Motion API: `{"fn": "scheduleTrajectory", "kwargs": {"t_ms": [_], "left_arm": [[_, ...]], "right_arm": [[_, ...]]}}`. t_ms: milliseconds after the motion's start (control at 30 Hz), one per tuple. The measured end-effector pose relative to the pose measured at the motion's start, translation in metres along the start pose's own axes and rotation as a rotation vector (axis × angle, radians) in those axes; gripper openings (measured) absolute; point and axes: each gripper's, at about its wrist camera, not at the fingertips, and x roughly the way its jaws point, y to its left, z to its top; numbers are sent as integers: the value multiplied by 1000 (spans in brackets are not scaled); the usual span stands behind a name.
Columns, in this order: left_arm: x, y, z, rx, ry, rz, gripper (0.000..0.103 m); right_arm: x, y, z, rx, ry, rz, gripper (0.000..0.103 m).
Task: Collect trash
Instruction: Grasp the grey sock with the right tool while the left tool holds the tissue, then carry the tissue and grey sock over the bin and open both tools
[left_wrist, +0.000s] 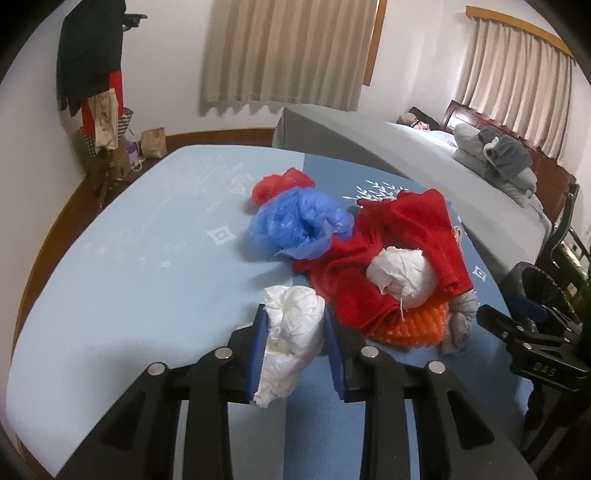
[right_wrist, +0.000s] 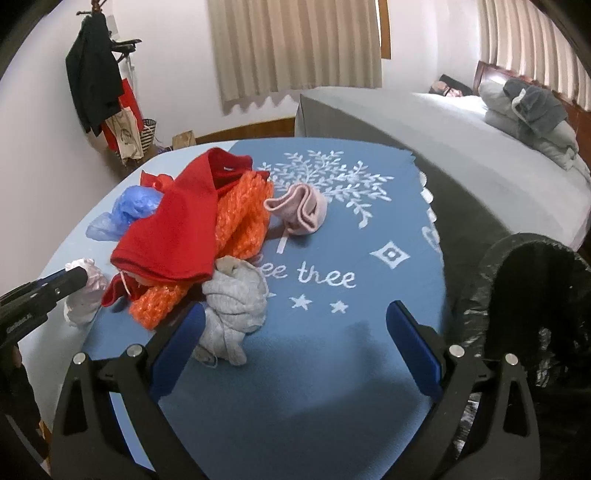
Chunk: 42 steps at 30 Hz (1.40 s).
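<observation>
Your left gripper (left_wrist: 295, 332), low in the centre of the left wrist view, has its blue pads pressed against a crumpled white plastic bag (left_wrist: 288, 332), so the pickup step looks done for this piece. Your right gripper (right_wrist: 295, 347) stands wide with nothing between its fingers, low in the right wrist view, over the blue blanket (right_wrist: 332, 369). The bin (right_wrist: 535, 295), lined with a black bag, sits at the right edge of that view; the next move likely calls for carrying the white bag across to it and releasing above the opening. More apparent trash waits in the pile: a blue plastic bag (left_wrist: 295, 225), a red plastic bag (left_wrist: 280, 184), a white wad (left_wrist: 400, 275) and orange bubble wrap (right_wrist: 240, 221), tangled with a red cloth (right_wrist: 177, 236). You cannot tell whether the white bag is fully off the blanket, and the bin's inside is too dark to read.
</observation>
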Motion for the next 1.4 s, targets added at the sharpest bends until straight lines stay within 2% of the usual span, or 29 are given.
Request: {"fn": "scheduleTrajectory", "kwargs": {"t_ms": [200,267,333,367,533,833,1100,1400], "left_arm": [[5,0,0,-9,6,-6,30],[5,0,-2,-9,7,-10,30],[4,-1,-3,-6,6,-14,30],[3,-2,-3,-7,5,-16,29],[-8,-2,-2,-21,-10,-37,28],[-35,-18,0,-9,-53,-63,28],[-58,-46,14,35,-111,-83,28],[-67,-81,28,74,-143,-126,28]], "right_arm": [[19,11,6,-28,42,45,79],[23,16,7,-40,55,78,67],[26,20,7,-48,82,155,41],[26,21,7,-47,90,175,37],[13,19,7,-31,87,189,35],[-32,-12,2,9,37,144,35],[-74,-29,7,42,-56,125,35],[-112,-51,18,69,-143,81,35]]}}
